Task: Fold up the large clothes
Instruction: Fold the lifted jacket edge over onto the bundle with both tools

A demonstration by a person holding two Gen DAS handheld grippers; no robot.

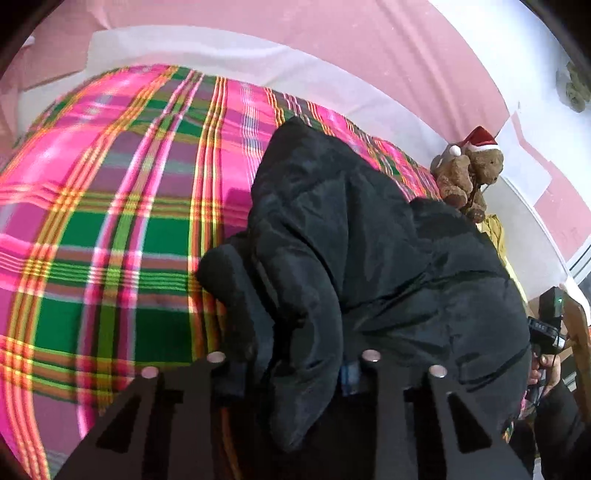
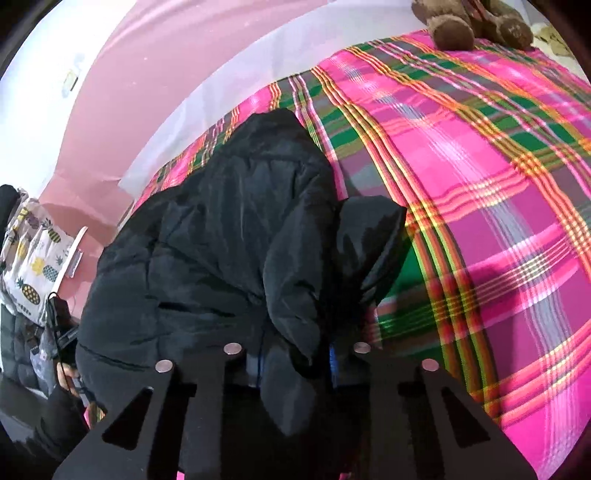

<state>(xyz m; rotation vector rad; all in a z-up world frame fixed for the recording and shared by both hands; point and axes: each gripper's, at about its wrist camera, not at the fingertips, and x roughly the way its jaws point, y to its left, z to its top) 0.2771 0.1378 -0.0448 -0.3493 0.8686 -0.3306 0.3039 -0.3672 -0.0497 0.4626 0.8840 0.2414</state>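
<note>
A large black puffer jacket (image 1: 369, 240) lies bunched on a bed covered with a pink and green plaid blanket (image 1: 110, 221). In the left wrist view my left gripper (image 1: 293, 365) is shut on a thick fold of the jacket's near edge, and the fabric bulges out between the fingers. The right wrist view shows the same jacket (image 2: 221, 229) from the other side, with my right gripper (image 2: 295, 363) shut on another fold of its near edge. A blue strip shows beside the pinched cloth. The jacket's far part rests on the blanket (image 2: 480, 184).
A brown teddy bear (image 1: 469, 173) in a red Santa hat sits at the bed's far corner, also in the right wrist view (image 2: 472, 26). A pink wall (image 1: 332, 37) runs behind the bed. A pineapple-print cloth (image 2: 33, 266) hangs at the left.
</note>
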